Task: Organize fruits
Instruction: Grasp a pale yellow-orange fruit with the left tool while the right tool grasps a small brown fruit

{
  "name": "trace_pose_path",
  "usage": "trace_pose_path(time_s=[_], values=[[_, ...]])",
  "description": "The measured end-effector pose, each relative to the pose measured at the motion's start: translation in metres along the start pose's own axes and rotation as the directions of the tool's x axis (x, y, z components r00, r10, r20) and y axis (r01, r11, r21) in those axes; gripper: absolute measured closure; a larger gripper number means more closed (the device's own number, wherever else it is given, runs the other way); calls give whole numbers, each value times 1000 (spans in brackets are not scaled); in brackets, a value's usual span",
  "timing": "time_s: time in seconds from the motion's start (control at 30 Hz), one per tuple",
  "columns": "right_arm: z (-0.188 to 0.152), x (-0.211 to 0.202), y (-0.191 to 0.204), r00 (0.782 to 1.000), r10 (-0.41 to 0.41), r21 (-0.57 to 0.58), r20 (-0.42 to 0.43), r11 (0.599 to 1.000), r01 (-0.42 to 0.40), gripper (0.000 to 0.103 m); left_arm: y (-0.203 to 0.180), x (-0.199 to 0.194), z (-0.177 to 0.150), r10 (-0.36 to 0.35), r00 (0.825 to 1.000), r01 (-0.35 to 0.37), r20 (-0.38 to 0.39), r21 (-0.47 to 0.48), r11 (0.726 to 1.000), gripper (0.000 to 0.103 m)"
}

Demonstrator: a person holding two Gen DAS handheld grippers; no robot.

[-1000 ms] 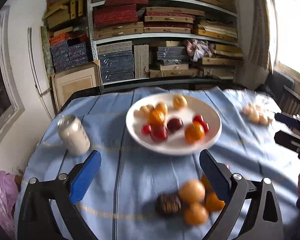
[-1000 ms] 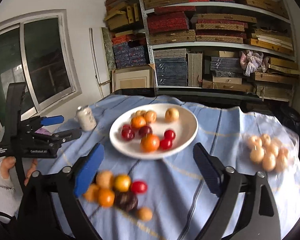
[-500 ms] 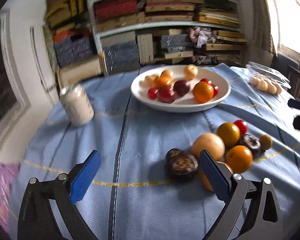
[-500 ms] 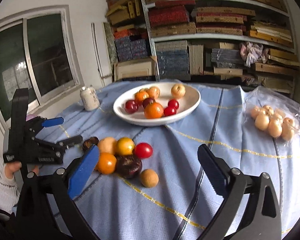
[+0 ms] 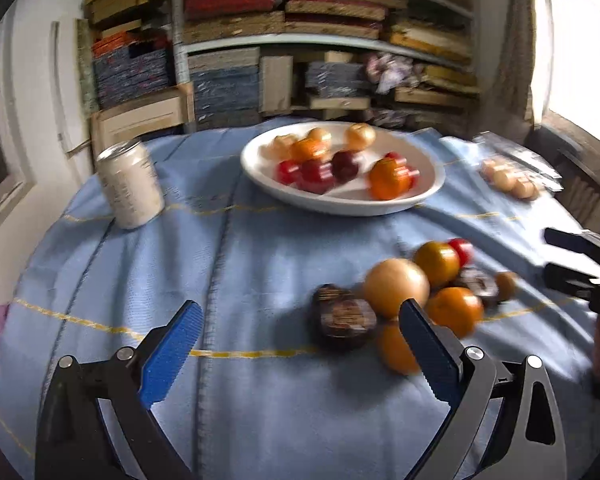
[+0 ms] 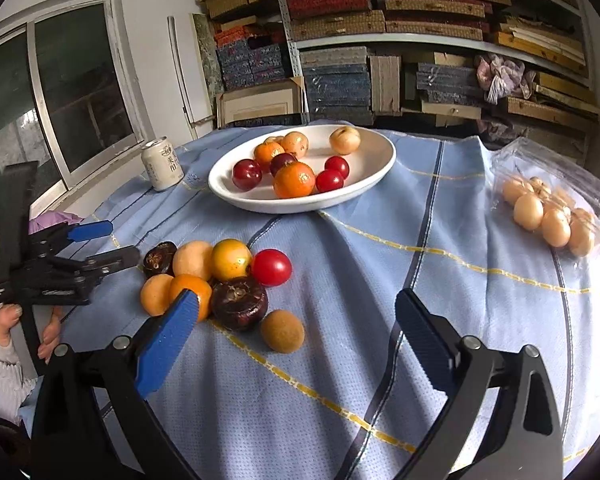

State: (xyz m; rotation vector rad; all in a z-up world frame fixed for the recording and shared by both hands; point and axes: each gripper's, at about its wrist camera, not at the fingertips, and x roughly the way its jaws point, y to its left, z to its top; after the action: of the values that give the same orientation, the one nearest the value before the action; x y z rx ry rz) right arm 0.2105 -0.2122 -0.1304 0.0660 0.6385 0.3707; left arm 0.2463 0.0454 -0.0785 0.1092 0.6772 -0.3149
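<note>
Both tools lowered toward fruit pile (image 6: 216, 280); right tool (image 6: 300, 320), left tool (image 5: 300, 332) wide open, empty, pile just ahead.

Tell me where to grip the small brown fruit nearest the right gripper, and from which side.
Grip the small brown fruit across its widest middle, probably coming from the near side with the open right gripper. It is round and lies alone on the tablecloth, with bare cloth to its right and front; only the dark purple fruit crowds its left.

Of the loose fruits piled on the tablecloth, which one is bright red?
The small red tomato-like fruit at the pile's plate-side edge, beside the yellow fruit; the others are orange, yellow, tan or dark brown.
</note>
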Motion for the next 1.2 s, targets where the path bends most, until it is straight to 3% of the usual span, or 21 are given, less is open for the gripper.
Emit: trace_pose_path(time_s=[0.13,0.33,0.6,0.73,0.87,1.03,1.2], values=[[-2,0,6,1000,-10,-43,-10,999,9,7,-26,-13,-6,-60,997,54,41,118,991,4],[-3,1,12,1000,-13,-75,-19,997,11,16,-56,-7,-14,-117,993,112,4,236,965,4],[-4,4,10,999,-20,-63,-32,998,18,18,-59,1,-15,-243,968,250,-59,185,950,5],[-3,5,7,999,-19,-52,-40,999,17,18,-62,11,-15,-293,949,309,-118,156,938,15],[-4,5,6,999,-16,-56,-42,998,14,19,-60,16,-15,-294,946,311,-135,131,941,16],[-5,8,7,998,-3,-61,-59,998,0,32,-51,30,-13,-283,941,300,-186,73,951,17],[-5,11,9,998,2,-62,-70,998,-6,34,-51,38,-13,-261,941,280,-216,65,958,22]])
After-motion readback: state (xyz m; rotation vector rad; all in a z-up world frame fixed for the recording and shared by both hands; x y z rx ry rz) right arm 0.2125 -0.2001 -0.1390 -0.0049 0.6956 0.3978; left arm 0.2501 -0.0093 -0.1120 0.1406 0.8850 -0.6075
